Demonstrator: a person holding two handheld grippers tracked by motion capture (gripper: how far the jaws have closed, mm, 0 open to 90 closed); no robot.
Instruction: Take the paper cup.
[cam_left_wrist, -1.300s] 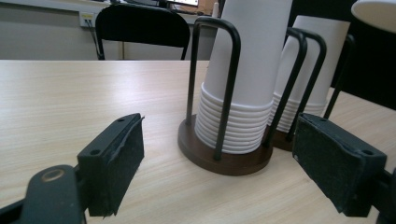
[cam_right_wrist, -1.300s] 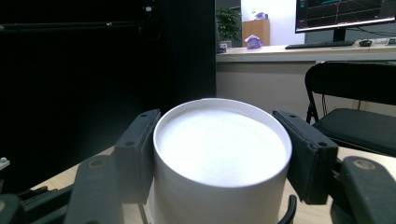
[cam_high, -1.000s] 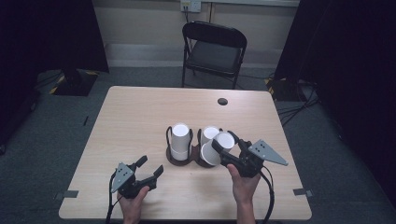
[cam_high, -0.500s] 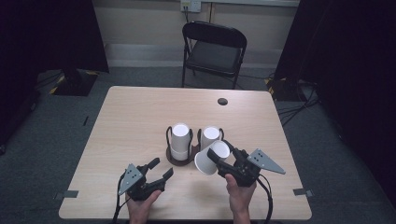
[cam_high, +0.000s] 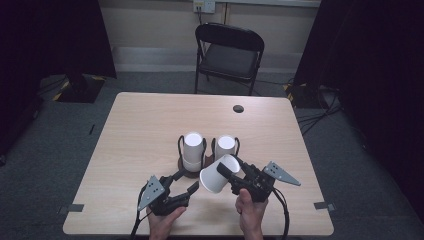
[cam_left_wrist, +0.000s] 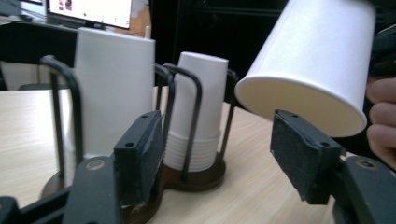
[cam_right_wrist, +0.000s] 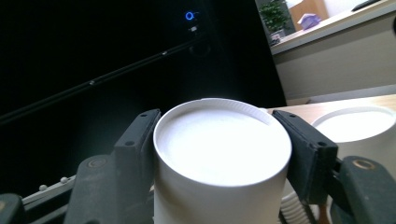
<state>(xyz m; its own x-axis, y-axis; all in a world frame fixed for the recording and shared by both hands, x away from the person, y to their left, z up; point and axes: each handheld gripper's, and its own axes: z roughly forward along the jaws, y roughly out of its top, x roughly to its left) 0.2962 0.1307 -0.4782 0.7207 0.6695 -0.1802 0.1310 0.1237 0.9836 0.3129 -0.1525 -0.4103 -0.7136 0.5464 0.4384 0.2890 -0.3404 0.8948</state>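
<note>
The right claw (cam_high: 226, 172) grips a tilted white paper cup (cam_high: 216, 174); the left claw (cam_high: 184, 183) hangs wide open and empty beside the cup holder (cam_high: 181, 146).

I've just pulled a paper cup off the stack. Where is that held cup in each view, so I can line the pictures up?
High view: the held cup lies tilted at lower centre, gripped by the right tongs.
Left gripper view: upper right, open mouth angled down-left.
Right gripper view: centre, base toward the camera, a jaw on each side.
Shared landmark: the right-hand cup stack in its wire holder.
</note>
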